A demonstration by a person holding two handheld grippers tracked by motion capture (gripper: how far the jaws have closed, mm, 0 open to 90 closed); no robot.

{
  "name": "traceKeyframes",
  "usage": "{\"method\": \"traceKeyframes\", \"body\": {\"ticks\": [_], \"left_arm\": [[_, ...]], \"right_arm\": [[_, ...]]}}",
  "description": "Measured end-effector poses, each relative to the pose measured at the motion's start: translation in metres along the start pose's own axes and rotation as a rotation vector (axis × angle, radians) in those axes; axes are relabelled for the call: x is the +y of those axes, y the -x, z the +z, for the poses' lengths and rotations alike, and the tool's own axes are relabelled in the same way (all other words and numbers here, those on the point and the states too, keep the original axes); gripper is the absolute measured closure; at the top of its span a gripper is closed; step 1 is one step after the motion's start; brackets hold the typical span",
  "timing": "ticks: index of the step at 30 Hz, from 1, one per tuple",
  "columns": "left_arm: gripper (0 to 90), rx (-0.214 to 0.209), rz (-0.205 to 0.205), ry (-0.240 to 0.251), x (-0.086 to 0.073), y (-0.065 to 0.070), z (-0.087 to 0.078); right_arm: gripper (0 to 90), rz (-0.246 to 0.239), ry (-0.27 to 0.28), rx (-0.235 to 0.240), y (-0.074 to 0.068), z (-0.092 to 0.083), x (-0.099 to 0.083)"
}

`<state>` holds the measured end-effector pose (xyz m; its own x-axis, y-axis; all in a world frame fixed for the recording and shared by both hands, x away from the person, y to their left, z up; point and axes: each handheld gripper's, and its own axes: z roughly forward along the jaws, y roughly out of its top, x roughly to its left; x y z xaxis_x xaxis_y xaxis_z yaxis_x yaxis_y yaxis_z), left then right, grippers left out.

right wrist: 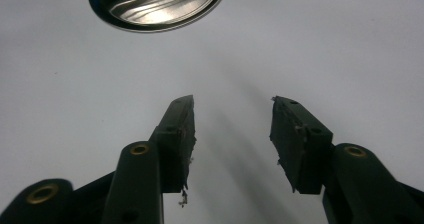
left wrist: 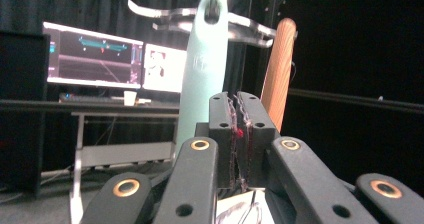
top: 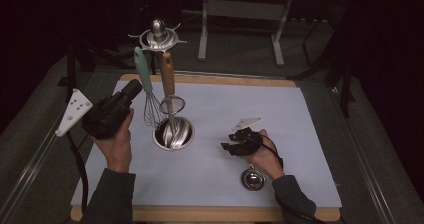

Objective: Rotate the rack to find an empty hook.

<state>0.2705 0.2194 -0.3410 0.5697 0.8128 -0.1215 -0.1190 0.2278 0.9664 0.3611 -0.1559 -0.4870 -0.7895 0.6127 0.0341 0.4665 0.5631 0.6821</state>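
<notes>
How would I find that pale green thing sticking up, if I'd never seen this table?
Start at the light blue mat and find the round steel cup left of its middle. Two utensils rise from it: the whisk has the mint-green handle, its neighbour an orange-brown one.

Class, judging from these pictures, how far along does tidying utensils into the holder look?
Done: whisk and wooden-handled tool stand in the holder. In hand: nothing; left gripper is shut beside the whisk handle, right gripper open over the mat. Probably left: the ladle on the mat.
</notes>
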Motion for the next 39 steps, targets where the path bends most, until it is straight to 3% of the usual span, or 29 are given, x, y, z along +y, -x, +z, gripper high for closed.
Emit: {"method": "traceKeyframes", "body": {"ticks": [8, 21, 30, 39], "left_arm": [[90.0, -0.032, 0.0, 0.053, 0.016, 0.001, 0.006], [90.0, -0.059, -0.021, 0.107, 0.033, -0.001, 0.019], [90.0, -0.04, -0.022, 0.098, 0.04, -0.008, 0.03], [90.0, -0.028, -0.022, 0.086, 0.042, -0.014, 0.031]], "right_arm": [[58.8, 0.003, 0.007, 0.018, 0.002, -0.003, -0.004], [60.5, 0.001, 0.011, 0.02, 0.004, -0.007, -0.008], [60.5, 0.008, 0.017, 0.032, 0.007, -0.008, -0.01], [60.4, 0.013, 0.012, 0.043, 0.008, -0.008, -0.013]]}}
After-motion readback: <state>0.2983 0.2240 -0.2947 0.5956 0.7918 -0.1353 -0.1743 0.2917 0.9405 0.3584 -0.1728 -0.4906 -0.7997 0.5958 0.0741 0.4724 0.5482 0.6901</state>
